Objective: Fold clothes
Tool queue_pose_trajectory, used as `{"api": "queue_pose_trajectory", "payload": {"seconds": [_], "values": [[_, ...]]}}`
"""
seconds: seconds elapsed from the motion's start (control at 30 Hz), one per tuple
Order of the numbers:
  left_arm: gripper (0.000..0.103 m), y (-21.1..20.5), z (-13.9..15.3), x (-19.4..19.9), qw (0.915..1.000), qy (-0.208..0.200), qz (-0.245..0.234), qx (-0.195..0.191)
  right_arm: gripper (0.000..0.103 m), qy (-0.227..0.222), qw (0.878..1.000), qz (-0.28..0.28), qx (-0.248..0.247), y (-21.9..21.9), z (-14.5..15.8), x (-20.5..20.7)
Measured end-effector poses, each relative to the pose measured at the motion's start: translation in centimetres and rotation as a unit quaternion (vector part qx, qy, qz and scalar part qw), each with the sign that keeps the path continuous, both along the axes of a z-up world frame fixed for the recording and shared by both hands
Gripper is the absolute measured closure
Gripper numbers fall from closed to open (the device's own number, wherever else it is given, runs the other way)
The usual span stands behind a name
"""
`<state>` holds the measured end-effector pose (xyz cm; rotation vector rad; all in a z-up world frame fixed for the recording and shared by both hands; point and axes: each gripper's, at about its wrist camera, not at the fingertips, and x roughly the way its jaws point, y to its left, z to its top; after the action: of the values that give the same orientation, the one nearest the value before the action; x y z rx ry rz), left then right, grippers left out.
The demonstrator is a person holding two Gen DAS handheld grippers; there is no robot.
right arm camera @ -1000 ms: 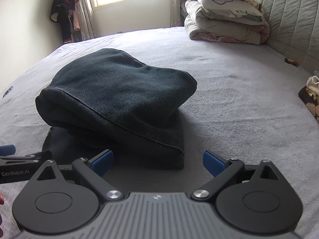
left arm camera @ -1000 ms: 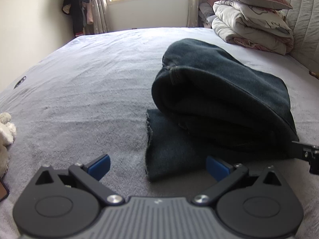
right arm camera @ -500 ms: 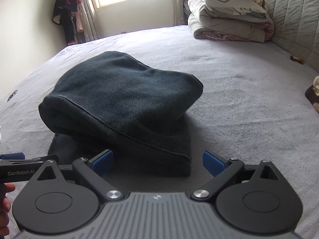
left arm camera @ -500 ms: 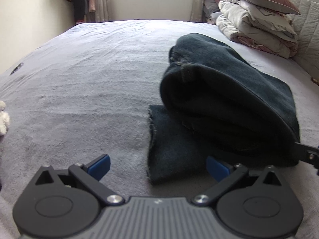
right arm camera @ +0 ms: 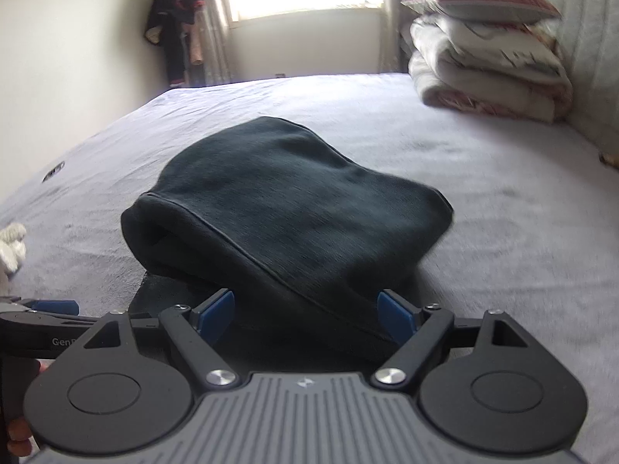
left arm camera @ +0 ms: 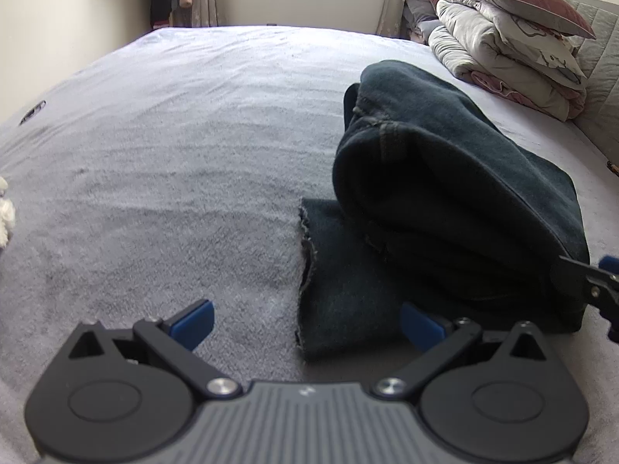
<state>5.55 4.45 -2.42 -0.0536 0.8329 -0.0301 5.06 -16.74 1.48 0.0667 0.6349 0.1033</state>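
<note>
Left of jeans (left arm camera: 445, 193), seemingly bare bedspread (left arm camera: 174, 154)

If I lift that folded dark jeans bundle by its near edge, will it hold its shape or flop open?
The jeans will probably sag and unfold: the layers lie loose, with a frayed leg end sticking out underneath. The thick denim stack looks fairly heavy, so a one-edge grip may drag. The right gripper, jaws closing around the near fold, likely catches only the top layers.
</note>
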Motion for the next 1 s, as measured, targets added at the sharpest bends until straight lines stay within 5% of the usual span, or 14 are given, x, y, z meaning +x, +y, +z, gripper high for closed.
{"api": "queue_pose_trajectory", "payload": {"seconds": [0.17, 0.37, 0.43, 0.5, 1.0], "values": [[0.000, 0.3, -0.2, 0.4, 0.9999, 0.004, -0.004, -0.011, 0.025, 0.002, 1.000, 0.011, -0.026, 1.0, -0.4, 0.9], [0.000, 0.3, -0.1, 1.0, 0.9988, -0.010, -0.026, -0.040, 0.057, -0.001, 1.000, -0.012, -0.009, -1.0, -1.0, 1.9], [0.000, 0.3, -0.2, 1.1, 0.9980, -0.015, -0.036, -0.050, 0.076, -0.010, 1.000, -0.024, 0.002, -1.8, -0.6, 1.9], [0.000, 0.2, -0.1, 1.3, 0.9975, -0.022, -0.040, -0.054, 0.081, -0.026, 0.999, -0.042, 0.001, -2.7, -0.1, 1.8], [0.000, 0.1, -0.5, 2.6, 0.9957, -0.049, -0.051, -0.059, 0.090, -0.015, 0.982, -0.188, 0.017, -12.2, 0.2, 3.6]]}}
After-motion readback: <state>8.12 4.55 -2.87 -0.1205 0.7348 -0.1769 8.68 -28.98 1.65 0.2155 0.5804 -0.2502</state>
